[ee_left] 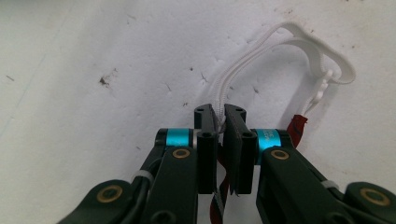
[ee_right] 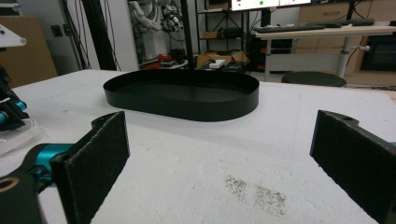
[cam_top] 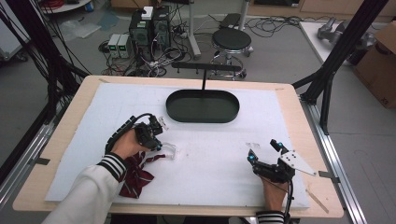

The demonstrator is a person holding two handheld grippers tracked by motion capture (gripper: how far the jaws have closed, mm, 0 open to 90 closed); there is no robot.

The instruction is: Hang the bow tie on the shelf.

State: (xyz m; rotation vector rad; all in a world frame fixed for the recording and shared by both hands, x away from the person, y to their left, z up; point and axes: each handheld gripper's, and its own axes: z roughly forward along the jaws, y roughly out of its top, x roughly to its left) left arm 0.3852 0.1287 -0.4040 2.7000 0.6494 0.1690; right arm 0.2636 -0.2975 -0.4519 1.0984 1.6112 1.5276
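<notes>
A robotics lab is showing itself here: black frame struts are rising at the table's two o'clock and ten o'clock. Computer towers are sitting among tangled cables on the floor at twelve o'clock, beside a round stool. A monitor and a keyboard desk are standing behind.

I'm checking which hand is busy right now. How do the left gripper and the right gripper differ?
The left gripper is shut on a white elastic strap joined to a dark red striped bow tie; the right gripper is open and holds nothing. The left gripper points down at the white foam mat beside the bow tie, while the right gripper faces the black oval tray. Both rest low over the mat.
</notes>
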